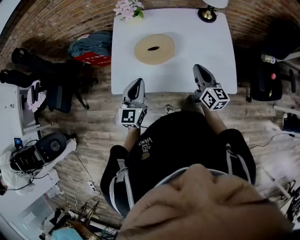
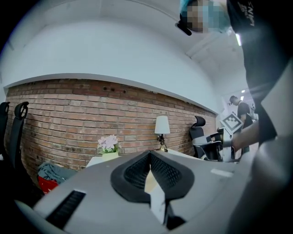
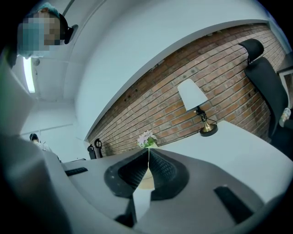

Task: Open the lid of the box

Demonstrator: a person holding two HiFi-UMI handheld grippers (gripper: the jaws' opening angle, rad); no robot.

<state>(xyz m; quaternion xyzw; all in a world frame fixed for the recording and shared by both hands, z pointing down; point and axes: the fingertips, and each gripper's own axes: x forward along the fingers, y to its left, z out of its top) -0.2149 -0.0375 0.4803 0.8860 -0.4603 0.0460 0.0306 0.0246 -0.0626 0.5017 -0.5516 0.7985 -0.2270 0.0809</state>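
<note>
A round, flat, tan box with a smooth lid and a dark oval slot at its centre sits mid-way on the matte white rectangular table, well apart from both grippers. The left gripper and right gripper hover at the table's near edge, their ribbed black pads pressed fully together, holding nothing. Pale flowers and a brass-footed lamp stand at the far edge.

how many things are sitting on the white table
3: a round box near the middle of the table, flowers at its far left corner, and a lamp at its far right corner. Nothing else seems hidden on it.
</note>
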